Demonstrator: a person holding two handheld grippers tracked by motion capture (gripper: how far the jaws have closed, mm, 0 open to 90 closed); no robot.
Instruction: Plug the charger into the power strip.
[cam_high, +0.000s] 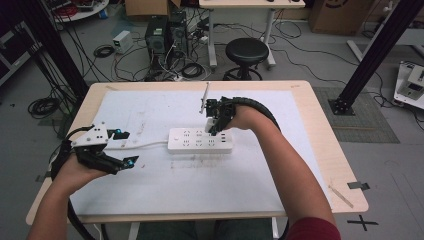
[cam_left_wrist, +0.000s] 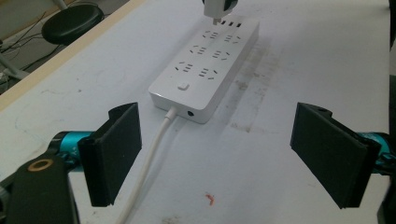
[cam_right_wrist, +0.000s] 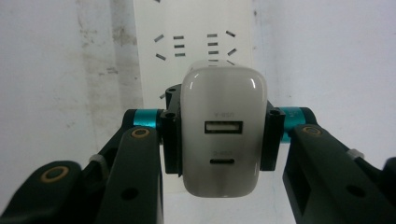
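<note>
A white power strip (cam_high: 200, 140) lies in the middle of the white mat, its cord (cam_high: 145, 145) running left. My right gripper (cam_high: 216, 125) points down over the strip's right end, shut on a white USB charger (cam_right_wrist: 223, 130) with two ports facing the camera. In the left gripper view the charger (cam_left_wrist: 218, 8) hangs just above the strip (cam_left_wrist: 208, 65), its prongs showing. My left gripper (cam_high: 128, 148) rests at the table's left, wide open and empty, facing the strip; its pads (cam_left_wrist: 116, 149) stand far apart.
The wooden table (cam_high: 320, 130) carries a white mat (cam_high: 165, 185) with smudges. A thin rod (cam_high: 205, 96) lies behind the strip. A black stool (cam_high: 246, 52), computer towers (cam_high: 156, 34) and floor cables lie beyond the far edge. A black frame post (cam_high: 375, 55) stands at the right.
</note>
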